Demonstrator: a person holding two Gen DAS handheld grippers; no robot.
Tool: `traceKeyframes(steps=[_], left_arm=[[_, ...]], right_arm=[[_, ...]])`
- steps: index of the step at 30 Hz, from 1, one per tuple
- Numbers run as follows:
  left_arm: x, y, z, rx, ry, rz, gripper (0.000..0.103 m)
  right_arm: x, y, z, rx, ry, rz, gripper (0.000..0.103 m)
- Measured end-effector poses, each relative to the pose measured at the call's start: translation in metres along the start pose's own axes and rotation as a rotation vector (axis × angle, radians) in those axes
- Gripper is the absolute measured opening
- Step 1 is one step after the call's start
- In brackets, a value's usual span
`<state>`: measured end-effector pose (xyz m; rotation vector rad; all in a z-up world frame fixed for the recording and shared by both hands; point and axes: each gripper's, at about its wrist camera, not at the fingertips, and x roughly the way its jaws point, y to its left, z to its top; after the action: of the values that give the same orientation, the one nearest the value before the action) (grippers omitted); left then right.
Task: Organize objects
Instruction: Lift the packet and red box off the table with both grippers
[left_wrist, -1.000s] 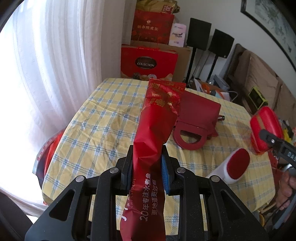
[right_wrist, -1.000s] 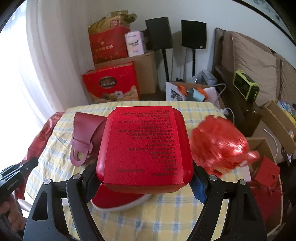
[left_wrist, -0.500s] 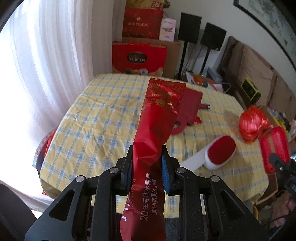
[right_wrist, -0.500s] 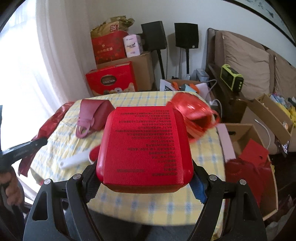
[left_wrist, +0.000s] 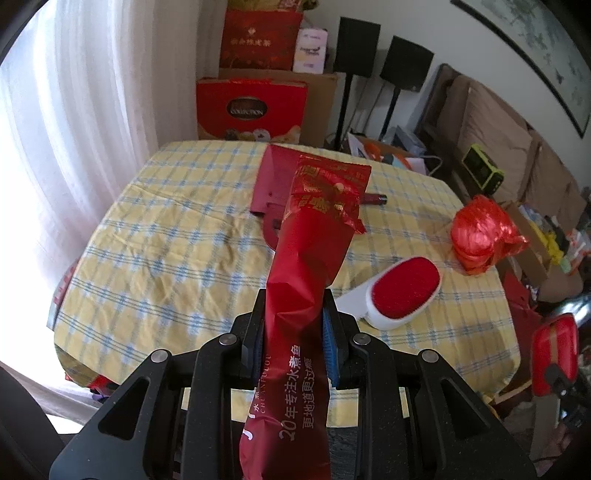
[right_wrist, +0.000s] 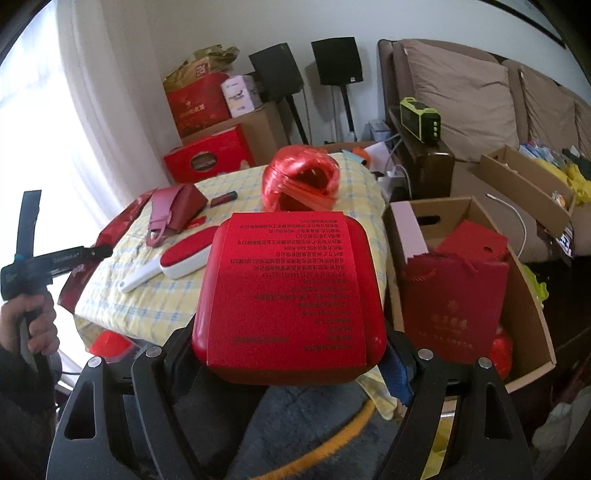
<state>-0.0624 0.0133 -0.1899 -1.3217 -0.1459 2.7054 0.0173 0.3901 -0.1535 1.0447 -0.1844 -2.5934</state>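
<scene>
Left gripper (left_wrist: 293, 332): its two pads pinch a long red foil packet (left_wrist: 310, 266) around its middle; the packet runs up between the fingers, and its crimped top end hangs over the table.
Right gripper (right_wrist: 291, 354): spread wide and clamped on the sides of a rounded red box (right_wrist: 290, 295) with lines of printed text on top; box held off the near edge of the table.
Table (left_wrist: 177, 236): covered by a yellow and blue checked cloth; the landmark for everything below.
Lint brush (left_wrist: 395, 291): white with a red pad, lying on the table's near right part.
Ball of red plastic (left_wrist: 480, 232): crinkled, at the table's right edge, beyond the brush.
Dark red pouch (left_wrist: 273, 177): on the table's far middle, partly hidden behind the packet's top.
Cardboard box (right_wrist: 472, 280): on the floor just right of the table, open, holding a dark red gift bag (right_wrist: 450, 310).
Person's hand (right_wrist: 33, 321): left of the table, gripping the other gripper's handle.
</scene>
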Motion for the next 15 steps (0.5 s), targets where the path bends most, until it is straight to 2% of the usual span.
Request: traceKeyframes(steps=[4,6,9,15], left_arm=[[-0.004,-0.011,-0.001,0.022,-0.004,0.019,0.024],[-0.009,-0.017,-0.001,0.039,-0.013,0.02,0.024],[-0.016,-0.027,0.001,0.057,-0.032,0.023,0.024],[-0.028,-0.047,0.002,0.076,-0.056,-0.004,0.024]], right_arm=[[-0.001,-0.002,-0.007,-0.001,-0.02,0.016,0.082],[0.001,-0.001,-0.006,-0.024,0.002,0.019,0.082],[-0.009,-0.005,-0.001,-0.032,-0.044,-0.027,0.082],[-0.011,-0.024,0.001,-0.001,-0.032,-0.038,0.082]])
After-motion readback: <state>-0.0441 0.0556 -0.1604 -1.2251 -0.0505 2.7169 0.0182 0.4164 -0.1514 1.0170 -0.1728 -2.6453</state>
